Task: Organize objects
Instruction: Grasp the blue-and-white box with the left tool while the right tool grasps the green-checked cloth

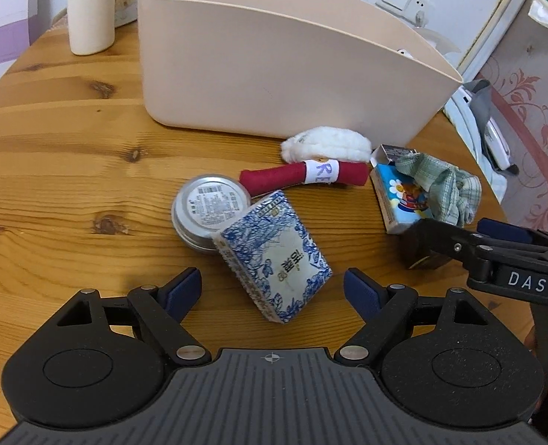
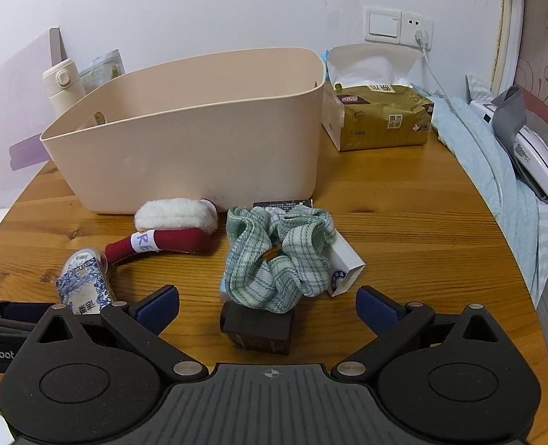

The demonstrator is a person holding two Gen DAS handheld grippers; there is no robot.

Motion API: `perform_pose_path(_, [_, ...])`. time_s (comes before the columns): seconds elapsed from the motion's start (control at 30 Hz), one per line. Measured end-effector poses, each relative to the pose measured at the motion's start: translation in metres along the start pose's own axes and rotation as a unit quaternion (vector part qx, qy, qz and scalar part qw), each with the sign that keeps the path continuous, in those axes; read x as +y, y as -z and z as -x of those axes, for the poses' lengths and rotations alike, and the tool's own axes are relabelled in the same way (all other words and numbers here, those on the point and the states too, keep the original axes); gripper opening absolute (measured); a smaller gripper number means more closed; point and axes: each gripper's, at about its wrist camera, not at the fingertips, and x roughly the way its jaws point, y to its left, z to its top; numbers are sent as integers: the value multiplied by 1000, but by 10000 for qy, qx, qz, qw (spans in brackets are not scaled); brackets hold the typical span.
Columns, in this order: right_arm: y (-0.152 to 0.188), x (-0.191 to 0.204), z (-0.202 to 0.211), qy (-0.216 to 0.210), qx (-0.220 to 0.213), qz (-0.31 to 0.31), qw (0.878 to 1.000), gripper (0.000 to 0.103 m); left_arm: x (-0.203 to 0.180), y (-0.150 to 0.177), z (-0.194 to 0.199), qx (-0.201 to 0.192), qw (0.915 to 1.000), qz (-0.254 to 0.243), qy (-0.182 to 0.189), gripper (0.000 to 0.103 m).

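Left wrist view shows the left tongs [image 1: 272, 291] spread wide and empty around the blue-patterned tissue pack [image 1: 274, 256] on the tabletop [image 1: 69, 185], likely light and squashy, best pinched across its long sides.

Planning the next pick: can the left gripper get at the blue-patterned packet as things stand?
Probably yes. The left gripper is open, and the blue-patterned packet lies between its fingers with nothing in front. The packet leans on the round tin, which may shift when it closes.
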Motion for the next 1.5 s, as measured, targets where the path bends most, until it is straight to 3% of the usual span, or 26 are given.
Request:
perform_pose_path(0.27, [-2, -5, -10, -20, -10, -117, 9999, 103, -5, -7, -7, -70, 10000, 13, -63, 83])
perform_pose_path(0.47, [-5, -8, -17, -124, -104, -237, 9996, 103, -5, -11, -9, -146, 9997, -47, -193, 65])
perform_pose_path(0.67, [-9, -9, -21, -260, -219, -346, 9988, 87, -2, -14, -10, -209, 9997, -56, -136, 51])
perform_pose_path(0.77, [-11, -10, -25, -277, -189, -388, 9987, 70, -3, -13, -11, -209, 9996, -110, -157, 23])
perform_pose_path(0.8, [-11, -10, -26, -278, -165, -392, 9987, 62, -2, -13, -11, -215, 9995, -117, -177, 21])
perform_pose_path(0.93, [-9, -9, -25, -336, -150, -365, 9987, 47, -1, -12, -12, -245, 9996, -114, -123, 20])
perform_pose_path(1.13, [-7, -10, -23, -359, -180, -366, 9985, 35, -1, -9, -11, -287, 9994, -145, -108, 19])
perform_pose_path(1.5, [-6, -7, -7, -391, -300, -351, 9982, 30, 1, -5, -4, -301, 9994, -155, -37, 19])
